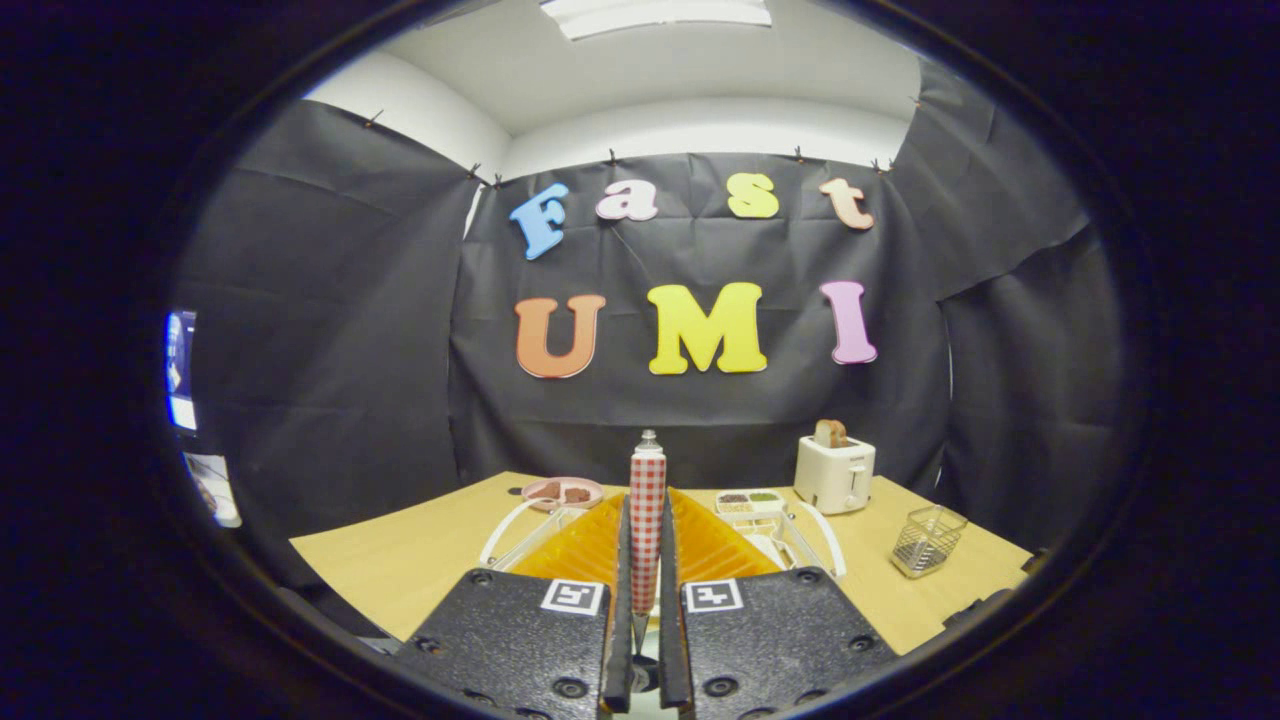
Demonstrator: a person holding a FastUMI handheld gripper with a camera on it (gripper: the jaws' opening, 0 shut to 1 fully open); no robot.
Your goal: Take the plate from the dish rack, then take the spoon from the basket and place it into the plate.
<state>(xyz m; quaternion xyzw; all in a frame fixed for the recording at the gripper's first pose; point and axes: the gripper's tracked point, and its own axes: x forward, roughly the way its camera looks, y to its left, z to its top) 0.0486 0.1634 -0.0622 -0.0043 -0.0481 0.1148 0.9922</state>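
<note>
The jaws (646, 600) grip the spoon (647, 520) upright over the plate (590, 545), basket (927, 541) at three o'clock, so only the drop seems left.

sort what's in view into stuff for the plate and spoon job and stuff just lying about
For the job: gripper, shut on the checked-handle spoon; orange plate beyond the fingers; white dish rack beside it; wire basket on the table.
Lying about: toaster with bread; pink plate of food; small divided tray.
</note>
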